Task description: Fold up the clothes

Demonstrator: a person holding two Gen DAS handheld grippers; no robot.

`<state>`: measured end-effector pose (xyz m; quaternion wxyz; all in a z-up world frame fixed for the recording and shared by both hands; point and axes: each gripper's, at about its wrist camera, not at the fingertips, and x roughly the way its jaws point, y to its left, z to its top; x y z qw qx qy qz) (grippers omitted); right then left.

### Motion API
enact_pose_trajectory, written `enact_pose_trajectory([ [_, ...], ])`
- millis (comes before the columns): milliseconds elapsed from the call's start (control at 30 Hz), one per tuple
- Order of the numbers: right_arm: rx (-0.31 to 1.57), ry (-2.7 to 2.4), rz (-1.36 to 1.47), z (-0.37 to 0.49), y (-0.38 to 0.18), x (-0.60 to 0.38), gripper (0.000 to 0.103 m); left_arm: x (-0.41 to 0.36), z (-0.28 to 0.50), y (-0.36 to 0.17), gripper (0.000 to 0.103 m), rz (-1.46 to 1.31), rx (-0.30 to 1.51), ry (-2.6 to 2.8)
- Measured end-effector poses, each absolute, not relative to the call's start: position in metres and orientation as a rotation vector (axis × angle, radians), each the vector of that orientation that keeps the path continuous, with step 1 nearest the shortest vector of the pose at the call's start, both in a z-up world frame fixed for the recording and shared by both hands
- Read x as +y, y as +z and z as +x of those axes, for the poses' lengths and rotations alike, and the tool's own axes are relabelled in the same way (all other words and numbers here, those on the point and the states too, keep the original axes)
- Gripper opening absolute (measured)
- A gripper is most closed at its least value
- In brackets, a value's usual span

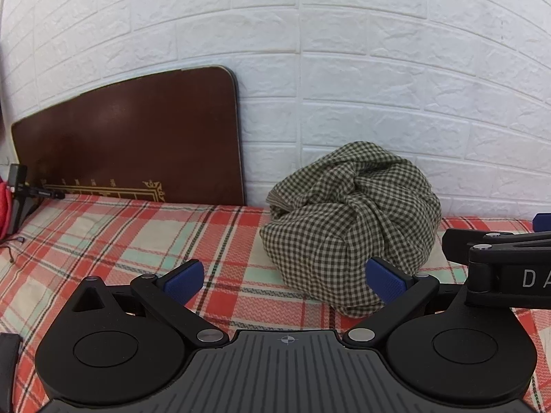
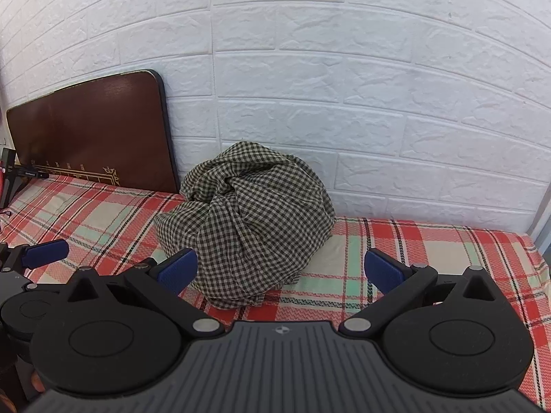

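— Two grippers, both spread wide, nothing between the blue pads. Left gripper (image 1: 284,280) low in its frame, right gripper (image 2: 280,272) low in its own.

— And the checked garment (image 1: 351,227)?

— Bunched in a heap on the plaid bedsheet (image 1: 103,241), right of centre in the left view, centre in the right view (image 2: 248,227). Backed up close to the white brick wall (image 1: 378,69); whether touching, cannot tell.

— Long axis? Pointing anywhere?

— Hard to call. Crumpled into a rounded mound, slightly broader than tall, lower edge trailing toward the bottom of the frame. Collar, sleeves or hem not distinguishable, so no clear heading.

— Near the pads?

— In the left view, near corner overlapped by the right-hand pad (image 1: 387,280); contact uncertain. In the right view, left-hand pad (image 2: 177,270) just beside the heap's lower left edge.

— Anything else?

— Brown board (image 1: 137,137) with gold trim, leaning on the wall, left of the heap.
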<state>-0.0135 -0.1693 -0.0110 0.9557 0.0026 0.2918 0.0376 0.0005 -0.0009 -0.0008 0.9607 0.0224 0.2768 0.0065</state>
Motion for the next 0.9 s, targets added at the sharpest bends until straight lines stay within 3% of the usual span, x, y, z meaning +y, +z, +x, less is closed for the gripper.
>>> enact_pose_trajectory([
  [900, 0.623, 0.073, 0.006, -0.012, -0.015, -0.171, 0.103, 0.010, 0.008, -0.001, 0.103, 0.041, 0.555, 0.038],
])
